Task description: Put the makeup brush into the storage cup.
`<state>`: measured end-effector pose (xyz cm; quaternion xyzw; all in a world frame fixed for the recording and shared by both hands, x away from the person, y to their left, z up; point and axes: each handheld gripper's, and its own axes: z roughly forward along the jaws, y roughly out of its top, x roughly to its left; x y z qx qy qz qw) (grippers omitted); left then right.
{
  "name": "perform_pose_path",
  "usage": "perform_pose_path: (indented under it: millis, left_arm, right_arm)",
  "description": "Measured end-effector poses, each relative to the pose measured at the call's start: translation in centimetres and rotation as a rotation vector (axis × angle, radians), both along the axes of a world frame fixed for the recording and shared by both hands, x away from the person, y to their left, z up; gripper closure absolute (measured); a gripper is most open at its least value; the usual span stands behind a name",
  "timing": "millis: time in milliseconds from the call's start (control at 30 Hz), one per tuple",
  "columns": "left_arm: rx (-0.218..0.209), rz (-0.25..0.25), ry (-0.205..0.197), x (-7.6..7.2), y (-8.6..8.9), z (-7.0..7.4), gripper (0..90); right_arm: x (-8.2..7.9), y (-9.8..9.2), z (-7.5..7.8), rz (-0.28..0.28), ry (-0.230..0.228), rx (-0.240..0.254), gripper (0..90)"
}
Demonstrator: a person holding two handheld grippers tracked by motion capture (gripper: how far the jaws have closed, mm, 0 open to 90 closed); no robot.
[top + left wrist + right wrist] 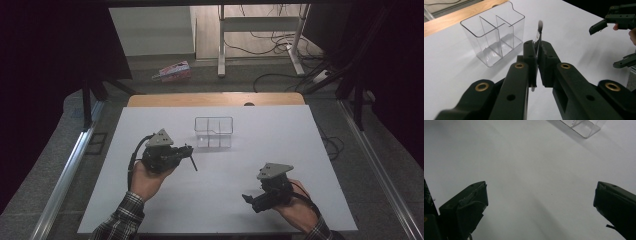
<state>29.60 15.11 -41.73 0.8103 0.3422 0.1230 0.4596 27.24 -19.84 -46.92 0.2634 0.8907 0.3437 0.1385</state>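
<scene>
White surface (220,190), clear organiser (214,131) toward the back, and the left gripper (537,53) is clenched on a thin brush (539,31), light and stiff-looking, pinched mid-handle just beside the organiser, while the right gripper (251,200) hangs wide apart, holding nothing.

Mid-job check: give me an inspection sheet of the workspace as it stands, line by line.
Surface: white table top, wooden strip at its far edge.
Job's things: clear divided organizer, upright and empty; thin brush gripped in the left gripper, tip pointing away from it.
Clutter: nothing seen on the table.
Grippers: left gripper shut on the brush, beside the organizer; right gripper open, empty, near the table's front right.
Cables: a black cable trails from the left gripper; more cables on the floor behind.
Surroundings: pink package on the floor, white desk frame beyond, dark curtains.
</scene>
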Motion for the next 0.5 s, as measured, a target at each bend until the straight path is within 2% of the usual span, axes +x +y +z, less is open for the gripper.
perform_pose_path:
  millis: [500]
  left_arm:
    - [-0.026, 0.040, -0.025, 1.4, 0.9, 0.4, 85.2]
  right_arm:
    - [-0.7, -2.2, -0.3, -0.067, -0.016, -0.039, 0.0]
